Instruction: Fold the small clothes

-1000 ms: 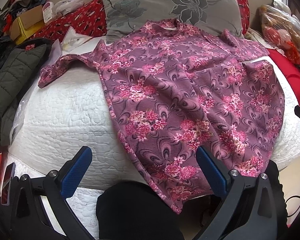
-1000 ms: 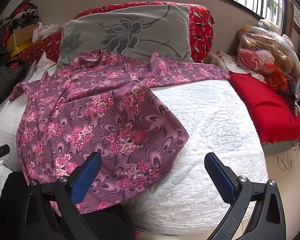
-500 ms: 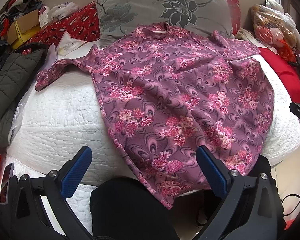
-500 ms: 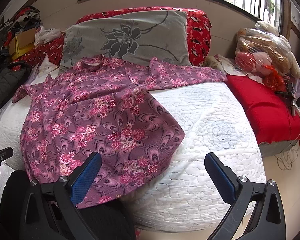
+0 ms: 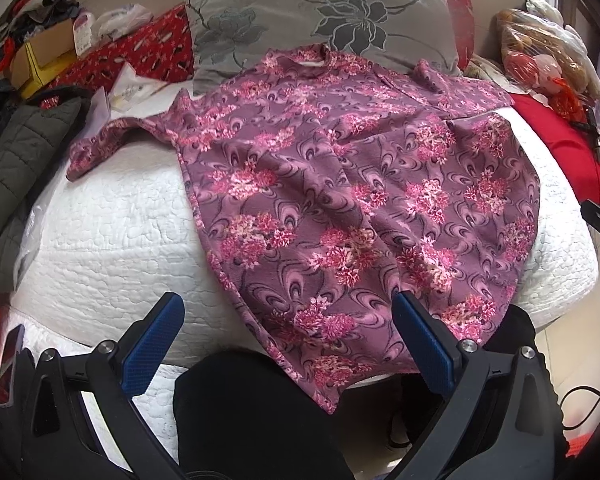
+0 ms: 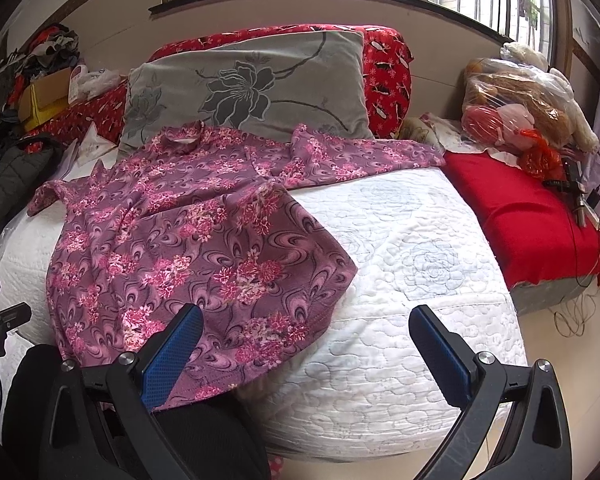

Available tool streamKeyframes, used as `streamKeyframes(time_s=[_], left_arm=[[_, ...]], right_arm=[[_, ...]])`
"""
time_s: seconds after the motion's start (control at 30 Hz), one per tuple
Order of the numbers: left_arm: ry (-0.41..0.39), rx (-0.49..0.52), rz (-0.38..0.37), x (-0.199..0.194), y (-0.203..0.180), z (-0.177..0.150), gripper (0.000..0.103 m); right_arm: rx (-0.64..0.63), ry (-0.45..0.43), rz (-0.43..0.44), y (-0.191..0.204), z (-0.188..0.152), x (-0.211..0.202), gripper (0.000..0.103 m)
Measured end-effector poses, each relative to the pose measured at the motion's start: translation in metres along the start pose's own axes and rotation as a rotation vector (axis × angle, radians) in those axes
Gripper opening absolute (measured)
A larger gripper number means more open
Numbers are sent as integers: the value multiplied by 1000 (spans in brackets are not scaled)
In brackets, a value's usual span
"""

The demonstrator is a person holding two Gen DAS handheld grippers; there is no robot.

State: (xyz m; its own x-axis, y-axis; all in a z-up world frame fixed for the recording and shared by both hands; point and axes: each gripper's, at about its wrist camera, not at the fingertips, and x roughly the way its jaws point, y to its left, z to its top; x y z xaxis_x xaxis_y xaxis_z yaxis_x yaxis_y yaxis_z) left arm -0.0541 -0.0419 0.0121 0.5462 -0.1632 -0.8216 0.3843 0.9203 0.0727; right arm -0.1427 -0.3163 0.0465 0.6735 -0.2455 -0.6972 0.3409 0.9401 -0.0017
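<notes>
Bed: a white quilted mattress is filling most of both views and carrying the garment.
Garment: a purple top with pink flowers is lying spread flat on the mattress, collar resting against the grey pillow; one sleeve is stretching toward the red cushion, the other toward the dark padded jacket; its hem is hanging over the near mattress edge onto a person's dark-clad leg.
Left gripper: jaws are standing wide apart, gripping nothing, hovering above the hem with the blue pads clear of the cloth.
Right gripper: jaws are likewise spread wide and gripping nothing, one pad over the hem corner, the other over bare mattress.
Background: bagged items are sitting beyond the red cushion.
</notes>
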Motion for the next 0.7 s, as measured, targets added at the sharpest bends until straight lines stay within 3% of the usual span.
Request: streamKeyframes(time_s=[0.2, 0.3, 0.47, 0.7], left_arm=[[91, -83, -33, 22, 19, -1, 103], [153, -171, -36, 38, 44, 0, 103], [267, -304, 14, 71, 88, -1, 103], [438, -305, -75, 114, 71, -9, 103]], right_arm=[[12, 25, 10, -1, 1, 8, 102], [34, 53, 17, -7, 2, 20, 102], [64, 112, -10, -24, 7, 49, 102], [177, 224, -21, -55, 17, 109, 102]])
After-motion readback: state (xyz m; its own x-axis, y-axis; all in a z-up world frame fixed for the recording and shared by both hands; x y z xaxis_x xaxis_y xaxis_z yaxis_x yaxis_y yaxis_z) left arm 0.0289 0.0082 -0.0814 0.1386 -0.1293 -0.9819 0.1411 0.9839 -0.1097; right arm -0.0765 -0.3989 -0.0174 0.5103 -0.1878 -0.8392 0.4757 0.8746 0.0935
